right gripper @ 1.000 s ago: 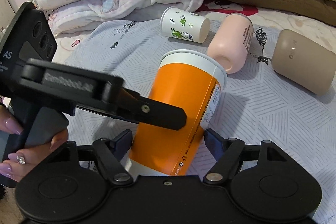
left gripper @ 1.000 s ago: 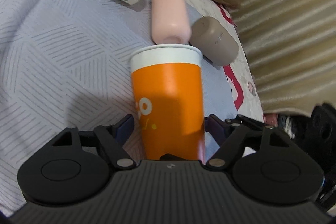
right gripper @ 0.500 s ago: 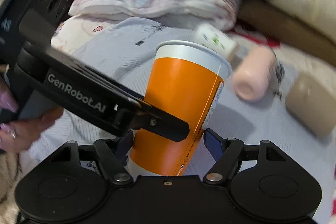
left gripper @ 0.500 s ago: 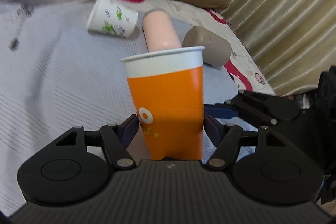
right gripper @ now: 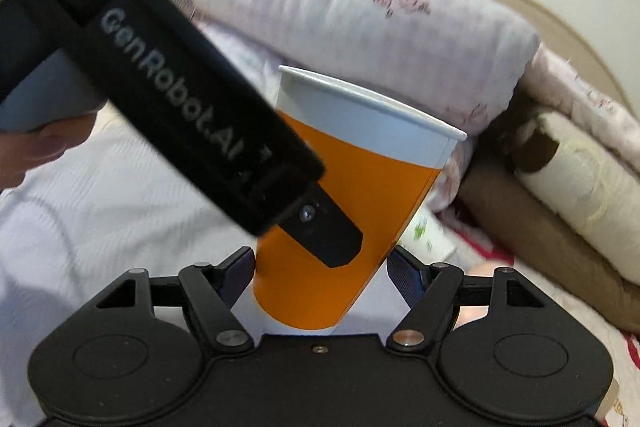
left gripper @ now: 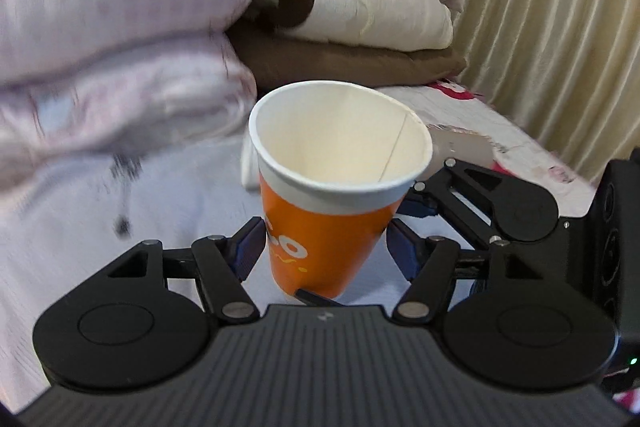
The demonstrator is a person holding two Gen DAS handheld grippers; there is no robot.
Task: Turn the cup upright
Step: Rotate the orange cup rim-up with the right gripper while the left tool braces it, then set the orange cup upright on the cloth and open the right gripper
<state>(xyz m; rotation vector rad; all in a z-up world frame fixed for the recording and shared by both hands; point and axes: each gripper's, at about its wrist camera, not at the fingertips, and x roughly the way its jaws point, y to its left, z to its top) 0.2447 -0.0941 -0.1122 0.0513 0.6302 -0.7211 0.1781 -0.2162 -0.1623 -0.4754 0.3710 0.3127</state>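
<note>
Your left gripper (left gripper: 324, 247) pinches the cup (left gripper: 332, 187) low on its orange wall, pads at 9 and 3 o'clock of the body. The cup stands mouth-up, tilted slightly, rim toward 12 o'clock, over the bed (left gripper: 120, 195). Your right gripper (right gripper: 320, 275) also clasps the cup (right gripper: 352, 195) near its base. Folded quilts (left gripper: 120, 7) pile up at 11 o'clock

orange cup (right gripper: 352, 187): mouth up, tilted | right gripper (right gripper: 320, 267): pads flank its base | left gripper (right gripper: 316, 223): finger across wall
</note>
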